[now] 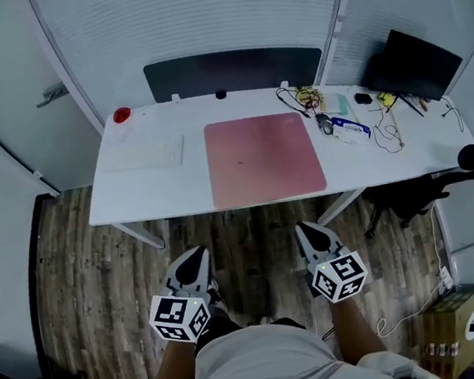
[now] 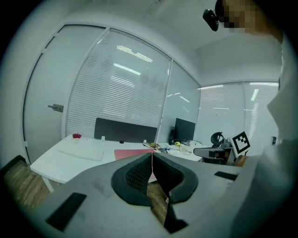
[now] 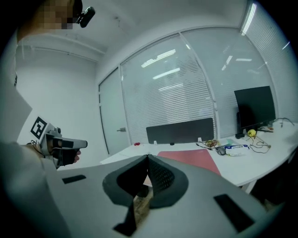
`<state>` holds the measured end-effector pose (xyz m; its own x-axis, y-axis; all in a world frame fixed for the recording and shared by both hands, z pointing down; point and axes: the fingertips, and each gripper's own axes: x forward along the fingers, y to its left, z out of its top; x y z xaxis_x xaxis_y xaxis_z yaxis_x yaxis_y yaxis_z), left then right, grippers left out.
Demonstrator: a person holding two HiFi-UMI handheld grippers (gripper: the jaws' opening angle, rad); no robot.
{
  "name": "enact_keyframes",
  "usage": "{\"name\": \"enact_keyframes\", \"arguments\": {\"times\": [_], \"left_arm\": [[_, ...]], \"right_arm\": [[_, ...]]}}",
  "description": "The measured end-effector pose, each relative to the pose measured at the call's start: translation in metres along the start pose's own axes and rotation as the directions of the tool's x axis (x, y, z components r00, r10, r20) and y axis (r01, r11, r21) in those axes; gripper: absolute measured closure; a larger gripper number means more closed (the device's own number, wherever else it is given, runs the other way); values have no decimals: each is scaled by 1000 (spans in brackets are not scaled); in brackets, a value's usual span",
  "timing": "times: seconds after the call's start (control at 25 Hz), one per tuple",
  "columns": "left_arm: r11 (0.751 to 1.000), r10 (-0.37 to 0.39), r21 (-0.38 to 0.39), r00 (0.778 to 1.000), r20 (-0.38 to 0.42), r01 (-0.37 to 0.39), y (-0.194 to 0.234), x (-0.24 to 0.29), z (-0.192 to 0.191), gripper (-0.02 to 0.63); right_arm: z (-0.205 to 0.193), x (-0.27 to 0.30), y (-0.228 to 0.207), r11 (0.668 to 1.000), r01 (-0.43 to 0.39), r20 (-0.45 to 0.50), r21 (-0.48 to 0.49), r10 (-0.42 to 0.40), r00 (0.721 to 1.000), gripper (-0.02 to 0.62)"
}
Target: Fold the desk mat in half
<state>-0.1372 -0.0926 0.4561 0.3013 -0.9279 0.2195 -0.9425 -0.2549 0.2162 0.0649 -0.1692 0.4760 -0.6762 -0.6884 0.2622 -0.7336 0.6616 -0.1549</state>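
At twelve o'clock from the person, the pink desk mat (image 1: 263, 159) lies flat and fully spread on the white tabletop (image 1: 152, 195), its near edge along the tabletop's front edge. No fold is started, so the whole task appears left to do. Both grippers hang over the wooden floor (image 1: 84, 272), well apart from the mat. The left gripper (image 1: 196, 258), at seven o'clock, has its fingers (image 2: 136, 175) closed tip to tip on nothing. The right gripper (image 1: 309, 234), at five o'clock, likewise has its fingers (image 3: 161, 176) closed and empty.
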Motion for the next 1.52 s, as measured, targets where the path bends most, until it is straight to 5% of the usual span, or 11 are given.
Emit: {"name": "enact_keyframes", "arguments": {"times": [0.4,0.6,0.8,0.88,1.04,1.36,1.52], "left_arm": [[995,-100,-33,994,-40,99,140,84,24,589],[991,-124,-56,989,-75,120,174,104,21,589],[993,-91,-81,987,-130,81,181,118,4,589],[996,-57,-83,988,-141,46,180,124,-1,589],[992,27,-117,986,-167,-47,176,122,-13,589],[982,89,-146,972,-219,-123,169,116,-35,589],[983,74,-145,970,-231,-109,172,120,-38,589]], "right_arm": [[27,149,24,994,76,-97,-84,-84,992,543],[8,197,45,984,25,-203,-177,-62,977,543],[-39,229,45,960,-89,-369,-266,-16,929,543],[-65,241,44,946,-166,-442,-279,27,896,451],[-119,260,42,886,-308,-563,-345,67,824,400],[-197,292,38,731,-442,-684,-520,-47,728,328],[-212,299,37,697,-449,-688,-559,-88,720,332]]}}
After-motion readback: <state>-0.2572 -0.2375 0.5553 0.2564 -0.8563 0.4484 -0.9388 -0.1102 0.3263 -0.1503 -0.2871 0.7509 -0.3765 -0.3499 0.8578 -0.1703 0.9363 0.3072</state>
